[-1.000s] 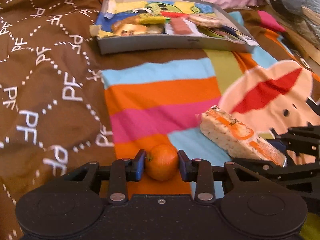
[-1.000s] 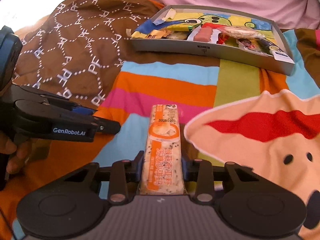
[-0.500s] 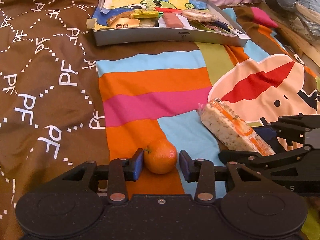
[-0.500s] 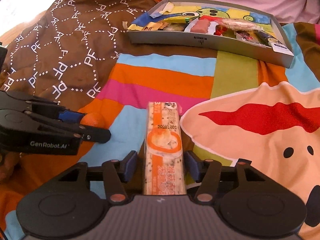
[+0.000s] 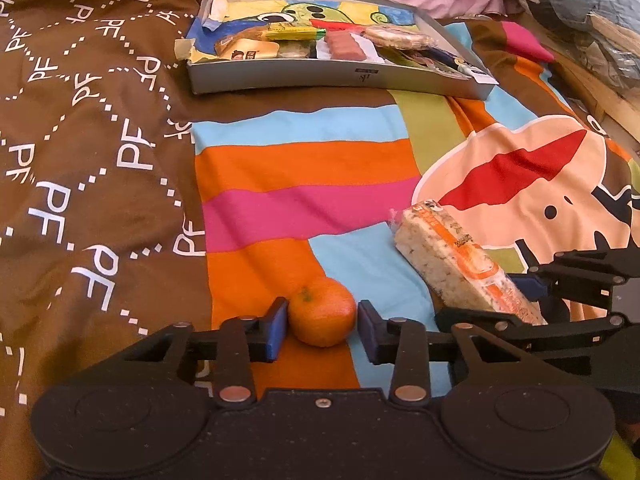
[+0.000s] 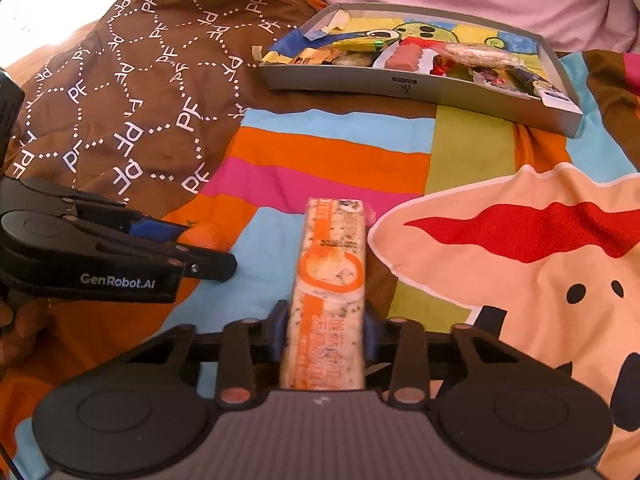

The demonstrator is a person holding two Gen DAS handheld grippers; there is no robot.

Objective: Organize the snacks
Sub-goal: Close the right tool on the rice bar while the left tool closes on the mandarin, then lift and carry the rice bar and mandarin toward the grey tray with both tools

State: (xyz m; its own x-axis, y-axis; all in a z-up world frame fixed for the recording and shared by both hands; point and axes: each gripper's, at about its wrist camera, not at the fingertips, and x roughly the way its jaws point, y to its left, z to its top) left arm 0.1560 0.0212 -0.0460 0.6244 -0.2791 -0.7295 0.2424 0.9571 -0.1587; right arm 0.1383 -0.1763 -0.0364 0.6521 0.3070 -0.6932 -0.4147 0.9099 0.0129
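Observation:
A small orange (image 5: 322, 316) rests on the striped blanket between the fingers of my left gripper (image 5: 322, 330). The jaws are open, the left pad touching the fruit and a thin gap showing at the right pad. My right gripper (image 6: 326, 334) is shut on the near end of a long orange-and-white snack bar (image 6: 332, 256), which lies on the blanket pointing away. From the left wrist the same snack bar (image 5: 452, 264) shows with the right gripper (image 5: 532, 300) on its end. The grey tray (image 5: 340, 80) holding several snacks sits far ahead.
The colourful blanket (image 6: 340, 152) covers the whole surface, with a brown patterned part (image 5: 80, 160) on the left. A hand (image 6: 16, 320) holds the left gripper (image 6: 192, 248) at the left edge. Pink fabric lies behind the tray (image 6: 420, 86); clutter sits at the far right.
The left gripper let go of the orange and stays slightly open around it. The right gripper opened half a second ago and has shut again on the snack bar.

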